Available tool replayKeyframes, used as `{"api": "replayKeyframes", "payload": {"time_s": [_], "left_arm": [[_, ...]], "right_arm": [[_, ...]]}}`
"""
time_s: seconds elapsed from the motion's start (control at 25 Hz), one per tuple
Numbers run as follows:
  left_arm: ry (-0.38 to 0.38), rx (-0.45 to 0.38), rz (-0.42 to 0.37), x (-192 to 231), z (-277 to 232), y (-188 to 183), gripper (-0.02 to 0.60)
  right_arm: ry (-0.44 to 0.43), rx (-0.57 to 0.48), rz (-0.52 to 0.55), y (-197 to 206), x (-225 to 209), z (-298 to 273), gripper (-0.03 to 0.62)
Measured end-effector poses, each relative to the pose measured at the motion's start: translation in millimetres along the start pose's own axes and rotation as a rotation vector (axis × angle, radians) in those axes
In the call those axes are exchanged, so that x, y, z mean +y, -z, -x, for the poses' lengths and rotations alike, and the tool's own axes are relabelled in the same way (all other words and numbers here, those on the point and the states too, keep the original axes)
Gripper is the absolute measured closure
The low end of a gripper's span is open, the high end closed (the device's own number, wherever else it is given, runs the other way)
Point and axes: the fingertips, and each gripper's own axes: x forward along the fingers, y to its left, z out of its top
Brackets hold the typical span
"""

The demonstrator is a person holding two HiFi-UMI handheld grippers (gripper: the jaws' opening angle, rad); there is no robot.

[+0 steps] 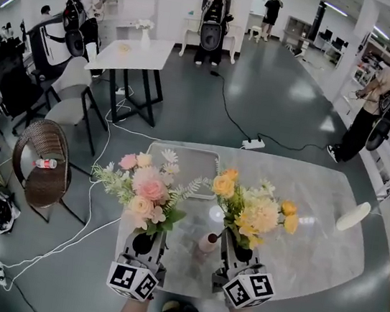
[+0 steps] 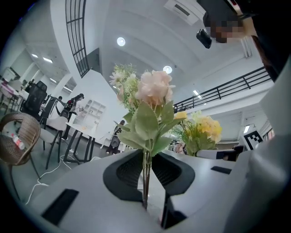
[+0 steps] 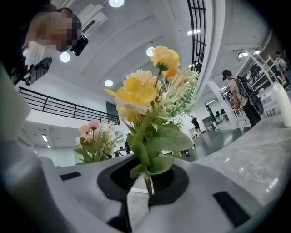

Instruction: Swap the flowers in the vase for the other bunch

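Note:
My left gripper (image 1: 144, 243) is shut on the stems of a pink and cream bunch (image 1: 144, 186), held upright over the near table edge. In the left gripper view the thin stems (image 2: 145, 177) are pinched between the dark pads, with the pink bloom (image 2: 154, 87) above. My right gripper (image 1: 240, 254) is shut on the stems of a yellow bunch (image 1: 252, 207), also upright. The right gripper view shows that bunch (image 3: 144, 98) rising from the jaws (image 3: 148, 181). A small pale vase (image 1: 208, 242) stands on the table between the two grippers, with no flowers in it.
The marble table (image 1: 313, 242) carries a grey tray (image 1: 183, 163) at its far side and a white oblong object (image 1: 354, 215) at the right. A wicker chair (image 1: 45, 162) and floor cables (image 1: 89, 234) lie to the left. People stand further back.

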Motion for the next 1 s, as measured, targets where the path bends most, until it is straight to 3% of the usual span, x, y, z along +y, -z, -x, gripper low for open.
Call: {"api": "replayKeyframes", "payload": {"time_s": [0.52, 1.0], "left_arm": [[0.036, 0.029, 0.036, -13, 2, 47, 0.512], [0.021, 0.028, 0.033, -14, 4, 47, 0.511]], "right_arm": [[-0.025, 0.033, -0.015, 47, 2, 10, 0.533], [-0.038, 0.064, 0.019, 67, 0, 2, 0.533]]}}
